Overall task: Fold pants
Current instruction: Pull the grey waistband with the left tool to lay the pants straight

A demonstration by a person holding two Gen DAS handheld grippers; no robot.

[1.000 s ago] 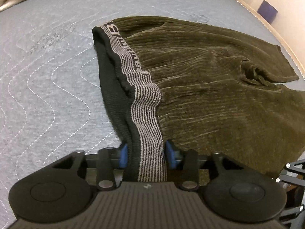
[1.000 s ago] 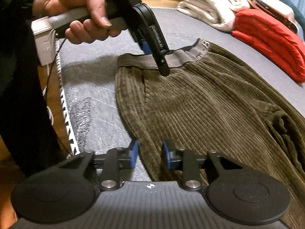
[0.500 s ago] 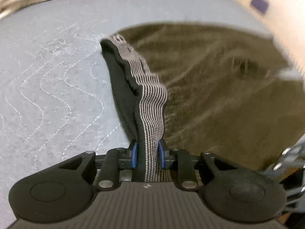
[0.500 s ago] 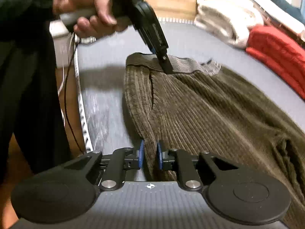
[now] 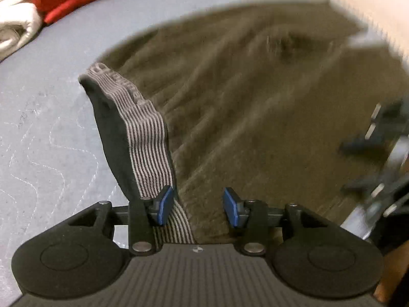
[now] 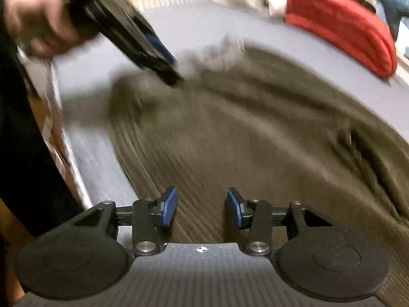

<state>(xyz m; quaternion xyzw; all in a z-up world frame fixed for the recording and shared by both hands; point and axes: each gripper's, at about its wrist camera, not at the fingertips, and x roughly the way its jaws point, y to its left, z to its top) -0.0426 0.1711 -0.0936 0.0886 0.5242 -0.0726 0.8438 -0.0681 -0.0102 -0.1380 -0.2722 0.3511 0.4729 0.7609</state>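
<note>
On the bed (image 5: 38, 133), a grey quilted mattress surface, the olive corduroy pants (image 5: 255, 102) lie spread flat, waistband end toward us and the legs running away toward the far edge. We note the striped elastic waistband (image 5: 148, 143) standing up in a ridge just in front of the left claw (image 5: 198, 206).

Left claw: jaws opening. The waistband lies against the left pad only; the right pad stands clear of the fabric, so we log no grip. Right claw (image 6: 202, 208): jaws opening too, over the near side edge of the pants; corduroy lies below the gap, but neither pad presses on it. In the right wrist view the left hand (image 6: 38, 25) holds its tool tip at the waistband, though motion blur hides the contact.

Handling, our judgement: the cloth is soft, limp and fairly thick. It will drape and sag from any single hold, and the ribbed pile should give the pads good friction, so slipping looks unlikely. The elastic band is the firmest part and the best place to pinch; the side seam is next best. A crumpled pocket of fabric (image 6: 358, 140) near the crotch may need smoothing before a fold lies flat.

Folded red (image 6: 345, 25) and white (image 5: 15, 30) laundry sits well apart at the far side.
</note>
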